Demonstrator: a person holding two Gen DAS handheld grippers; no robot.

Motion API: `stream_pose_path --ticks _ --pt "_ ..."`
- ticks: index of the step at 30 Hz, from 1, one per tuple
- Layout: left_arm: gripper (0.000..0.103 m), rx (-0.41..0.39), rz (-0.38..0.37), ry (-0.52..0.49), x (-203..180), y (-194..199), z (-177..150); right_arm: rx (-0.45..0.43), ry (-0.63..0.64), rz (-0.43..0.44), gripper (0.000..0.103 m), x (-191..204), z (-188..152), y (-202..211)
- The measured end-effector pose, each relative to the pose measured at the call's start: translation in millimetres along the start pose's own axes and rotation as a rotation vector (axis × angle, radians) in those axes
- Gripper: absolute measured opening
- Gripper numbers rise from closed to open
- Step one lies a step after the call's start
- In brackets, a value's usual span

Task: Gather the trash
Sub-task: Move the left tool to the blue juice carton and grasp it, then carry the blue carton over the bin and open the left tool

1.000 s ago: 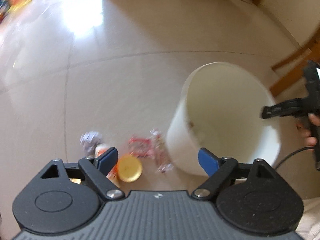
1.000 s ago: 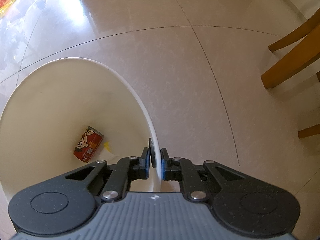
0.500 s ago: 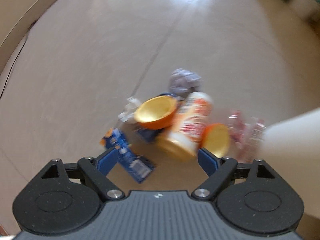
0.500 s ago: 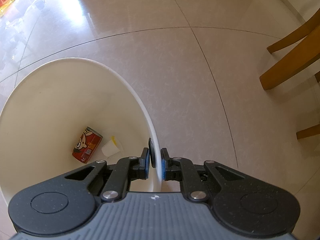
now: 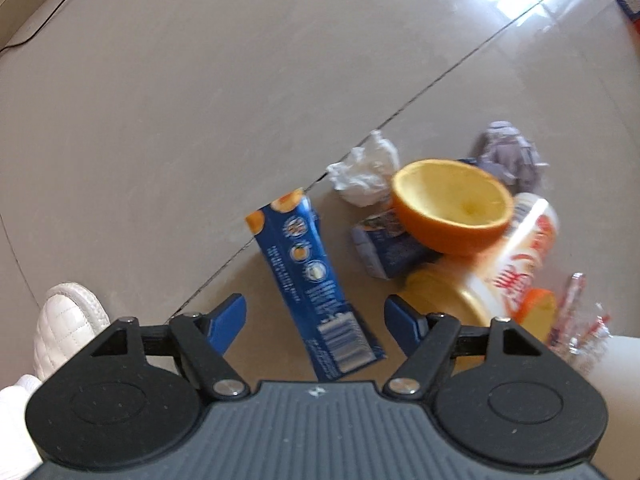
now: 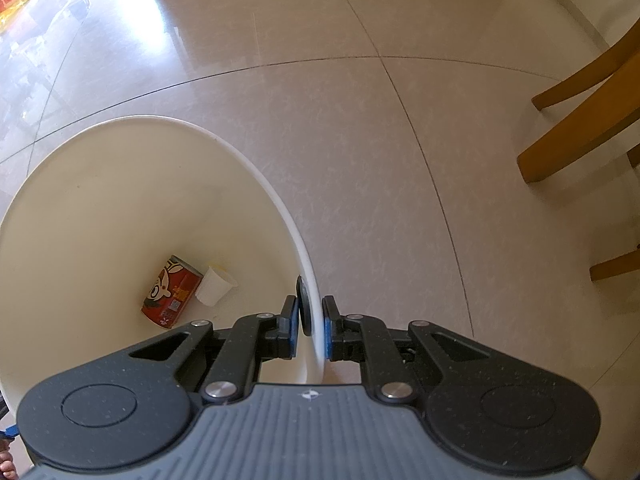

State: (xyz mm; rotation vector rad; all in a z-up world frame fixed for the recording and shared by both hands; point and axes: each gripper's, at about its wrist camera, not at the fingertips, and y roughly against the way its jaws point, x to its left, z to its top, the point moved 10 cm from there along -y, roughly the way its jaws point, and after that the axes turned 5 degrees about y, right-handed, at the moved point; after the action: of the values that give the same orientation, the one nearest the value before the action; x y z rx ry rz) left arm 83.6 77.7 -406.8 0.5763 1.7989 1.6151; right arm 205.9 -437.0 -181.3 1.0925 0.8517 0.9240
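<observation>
Bin (image 6: 100, 208): my right gripper (image 6: 311, 330) is clamped on its white rim at 6 o'clock; bin's left side cut off.
Left gripper (image 5: 314, 320): my jaws, partly open and just closing, straddle the blue carton (image 5: 310, 276) without touching.
Trash pile (image 5: 460, 232): at 3 o'clock, blurred; orange half (image 5: 452, 204) atop, cup (image 5: 516, 256) half hidden.
Inside bin: red can (image 6: 172, 292), small white cup (image 6: 214, 286).

We see a blue juice carton (image 5: 310, 276) with orange fruit prints and a white barcode patch. Right of the carton there's an orange peel half (image 5: 452, 208), pale yellow inside, plus crumpled white tissue (image 5: 366, 172). The bin (image 6: 100, 208) is cream white, holding a red cartoon-print can (image 6: 170, 292) and a white cup (image 6: 214, 286).
</observation>
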Motion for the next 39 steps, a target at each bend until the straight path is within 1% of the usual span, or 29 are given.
stream_pose_path --ticks 2,4,8,13,15,17,18,19,22,25,31,38,39 --pt "0.068 -0.006 0.001 0.02 2 -5 1 -0.001 0.002 -0.001 0.015 0 0 0" --pt "0.068 -0.007 0.001 0.044 4 -9 1 -0.002 0.002 0.0 0.015 -1 0 0" --pt "0.064 0.002 -0.002 0.084 6 -16 0 -0.006 0.007 -0.006 0.015 -2 -1 0" --pt "0.053 0.018 -0.001 0.136 10 -23 -3 -0.007 0.008 -0.012 0.015 0 -1 0" --pt "0.045 0.021 -0.005 0.16 11 -24 -3 -0.007 0.005 -0.012 0.015 1 -1 0" --pt "0.044 0.025 -0.02 0.178 11 -24 -5 -0.008 0.008 -0.015 0.015 1 -1 0" --pt "0.038 0.032 -0.026 0.177 10 -24 -7 -0.009 0.009 -0.016 0.015 1 -1 0" --pt "0.035 0.037 -0.029 0.177 10 -24 -8 -0.009 0.011 -0.018 0.015 1 -1 0" --pt "0.032 0.026 -0.031 0.182 10 -20 -9 -0.01 0.011 -0.02 0.015 1 -2 0" --pt "0.031 0.016 -0.026 0.167 11 -13 -10 -0.01 0.006 -0.018 0.015 1 -2 0" --pt "0.03 0.02 -0.005 0.093 7 6 -13 -0.007 0.002 -0.014 0.015 0 -2 0" --pt "0.03 0.011 0.004 -0.005 -3 41 -18 -0.002 -0.005 -0.011 0.015 -1 1 -1" --pt "0.03 0.009 0.003 -0.024 1 49 -19 -0.002 -0.007 -0.011 0.015 -1 1 -1"
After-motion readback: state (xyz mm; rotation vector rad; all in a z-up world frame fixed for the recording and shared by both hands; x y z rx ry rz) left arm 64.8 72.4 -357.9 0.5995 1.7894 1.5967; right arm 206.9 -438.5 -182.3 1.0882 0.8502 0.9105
